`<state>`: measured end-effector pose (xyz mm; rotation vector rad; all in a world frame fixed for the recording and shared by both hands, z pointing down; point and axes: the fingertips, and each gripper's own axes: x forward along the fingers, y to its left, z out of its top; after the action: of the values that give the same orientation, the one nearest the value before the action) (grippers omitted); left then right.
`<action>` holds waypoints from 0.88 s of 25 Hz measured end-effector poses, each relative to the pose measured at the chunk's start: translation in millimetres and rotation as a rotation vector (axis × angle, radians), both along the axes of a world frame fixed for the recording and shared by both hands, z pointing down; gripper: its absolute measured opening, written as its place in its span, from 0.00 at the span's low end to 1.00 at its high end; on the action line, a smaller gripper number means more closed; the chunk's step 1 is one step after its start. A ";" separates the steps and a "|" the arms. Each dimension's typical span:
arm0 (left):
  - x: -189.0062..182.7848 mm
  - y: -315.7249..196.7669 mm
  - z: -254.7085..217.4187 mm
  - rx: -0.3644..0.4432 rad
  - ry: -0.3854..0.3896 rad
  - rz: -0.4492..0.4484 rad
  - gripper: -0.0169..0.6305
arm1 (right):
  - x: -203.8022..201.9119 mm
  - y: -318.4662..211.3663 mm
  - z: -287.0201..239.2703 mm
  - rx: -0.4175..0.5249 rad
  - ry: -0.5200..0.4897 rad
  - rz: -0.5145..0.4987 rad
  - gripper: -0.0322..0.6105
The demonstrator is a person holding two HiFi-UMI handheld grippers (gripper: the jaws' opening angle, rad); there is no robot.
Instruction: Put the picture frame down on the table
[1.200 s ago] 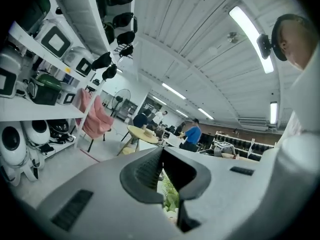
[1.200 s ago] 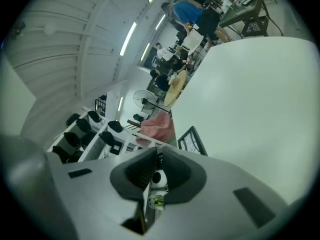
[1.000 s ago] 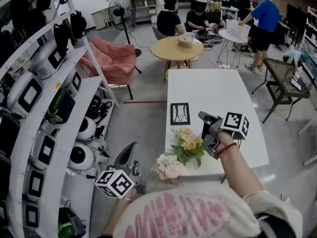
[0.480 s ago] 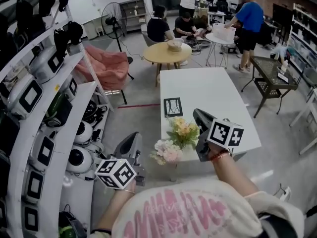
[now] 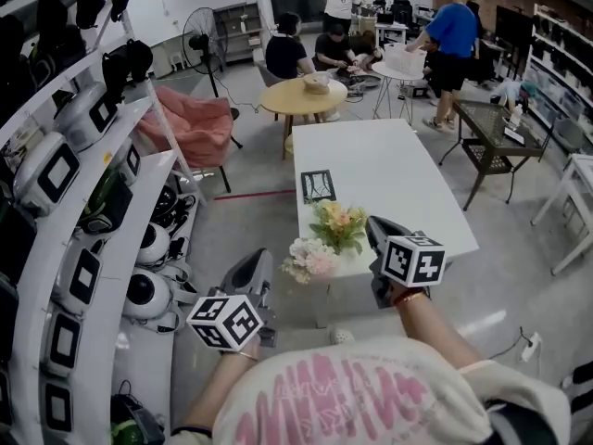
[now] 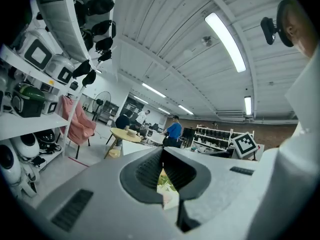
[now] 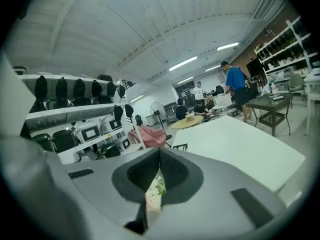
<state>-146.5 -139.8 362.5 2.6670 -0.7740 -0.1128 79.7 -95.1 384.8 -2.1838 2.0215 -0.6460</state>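
- Task item: one picture frame (image 5: 318,185), dark border round a pale picture, just above the centre of the head view. It stands on the white table (image 5: 398,170), near that table's left edge and well apart from both tools.
- Left gripper (image 5: 256,261): lower centre-left of the head view, off the table. Its own view shows the jaw tips met with nothing between them; the flowers visible through the gap behind the tips are background.
- Right gripper (image 5: 378,232): lower centre-right, over the table's near edge. Jaw tips are likewise together and empty.
- Status, as a judgement: the frame appears already placed, since neither tool is on it.
- Handling, as a judgement: light, rigid and flat. Whether it is glazed cannot be told, so treat the face as fragile and possibly slippery. It appears propped upright in the right gripper view, so a nudge could tip it.
- Hold point, as a judgement: pinch across the thickness of the border at the top or a side edge, never on the picture face.
- Count: one frame; two flower bunches at the table's near edge, a yellow bunch (image 5: 338,225) and a pink bunch (image 5: 309,260); one white table; two grippers.
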 end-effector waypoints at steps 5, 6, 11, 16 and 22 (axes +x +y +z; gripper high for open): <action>-3.9 21.0 11.9 -0.025 -0.009 0.030 0.03 | -8.7 26.8 15.8 -0.063 0.039 0.015 0.06; -3.9 25.0 12.9 -0.025 -0.007 0.036 0.03 | -10.5 31.2 19.4 -0.076 0.046 0.015 0.06; -5.3 40.6 19.4 -0.034 -0.002 0.052 0.03 | -15.9 49.2 31.6 -0.105 0.048 0.018 0.06; -6.1 50.7 20.3 -0.033 0.006 0.041 0.03 | -18.6 64.5 37.4 -0.124 0.055 0.022 0.06; -1.1 63.5 17.9 -0.031 0.011 0.056 0.03 | -17.1 78.6 42.4 -0.140 0.056 0.029 0.06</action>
<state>-147.5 -76.2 380.5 2.6539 -0.6919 -0.1008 62.6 -16.5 427.2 -2.3288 2.0243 -0.7526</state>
